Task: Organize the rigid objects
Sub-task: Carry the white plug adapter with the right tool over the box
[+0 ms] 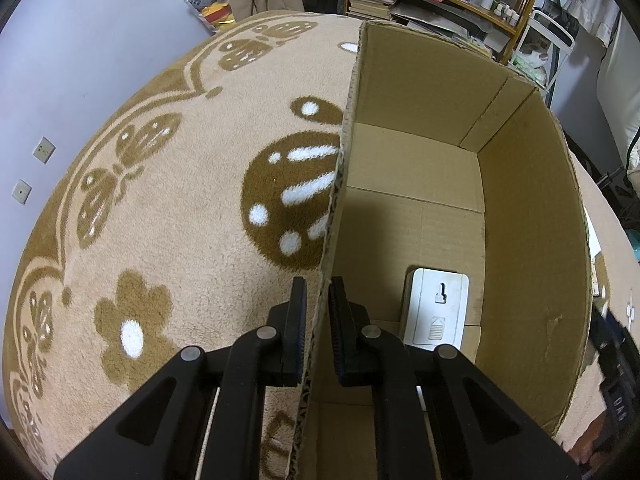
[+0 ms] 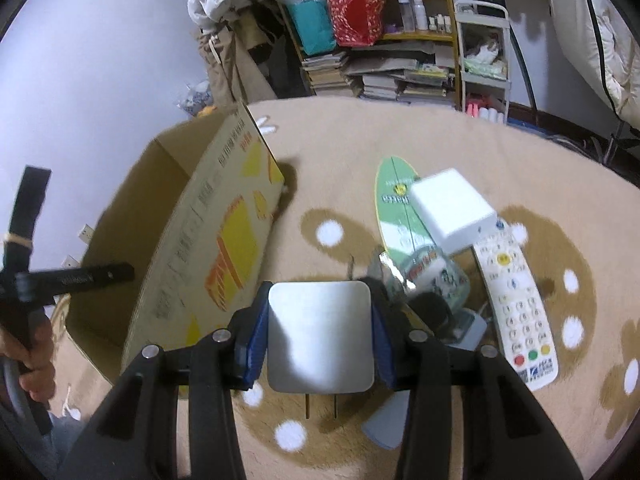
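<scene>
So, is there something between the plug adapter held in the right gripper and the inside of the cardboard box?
Yes: the box's printed side wall stands between the silver plug adapter, clamped in the right gripper, and the cardboard box interior. The adapter must go over that wall. The left gripper straddles the opposite wall.

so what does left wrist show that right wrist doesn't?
Left wrist only: the cardboard box interior, with a white flat device lying on its floor, and the left hand-held gripper straddling the box's wall, fingers either side with small gaps.

Right wrist only: the right hand-held gripper shut on a silver plug adapter, prongs toward the camera; on the rug, a white remote, a white block and a green oval item.

Both: the box and the patterned rug.
</scene>
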Available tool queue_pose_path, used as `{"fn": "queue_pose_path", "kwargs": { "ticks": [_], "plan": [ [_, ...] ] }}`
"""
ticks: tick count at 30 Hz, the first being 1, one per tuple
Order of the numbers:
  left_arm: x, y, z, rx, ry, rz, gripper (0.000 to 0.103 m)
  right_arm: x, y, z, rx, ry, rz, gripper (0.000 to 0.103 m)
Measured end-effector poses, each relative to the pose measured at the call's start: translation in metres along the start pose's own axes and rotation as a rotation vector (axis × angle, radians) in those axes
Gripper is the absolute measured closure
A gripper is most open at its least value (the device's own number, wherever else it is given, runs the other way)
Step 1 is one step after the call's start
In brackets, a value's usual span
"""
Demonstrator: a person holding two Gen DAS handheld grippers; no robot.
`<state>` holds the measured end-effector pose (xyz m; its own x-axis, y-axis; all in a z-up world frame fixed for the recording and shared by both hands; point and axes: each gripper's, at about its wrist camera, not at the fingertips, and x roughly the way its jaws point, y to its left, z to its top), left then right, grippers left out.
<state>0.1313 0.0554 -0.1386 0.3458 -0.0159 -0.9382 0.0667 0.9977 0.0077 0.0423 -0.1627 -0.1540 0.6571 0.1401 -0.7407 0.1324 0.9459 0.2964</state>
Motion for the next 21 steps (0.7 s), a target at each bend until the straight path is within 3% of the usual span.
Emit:
{"fn": "queue_pose_path", "kwargs": {
  "ticks": [14, 21],
  "plan": [
    [0.000, 0.002, 0.001, -0.008, 0.002, -0.007, 0.094, -0.012, 0.035, 0.052, -0.059, -0.084, 0.043, 0.055],
    [0.000, 0.002, 0.002, -0.011, 0.002, -0.008, 0.094, -0.013, 0.058, 0.065, -0.060, -0.095, 0.114, 0.055]
  ]
}}
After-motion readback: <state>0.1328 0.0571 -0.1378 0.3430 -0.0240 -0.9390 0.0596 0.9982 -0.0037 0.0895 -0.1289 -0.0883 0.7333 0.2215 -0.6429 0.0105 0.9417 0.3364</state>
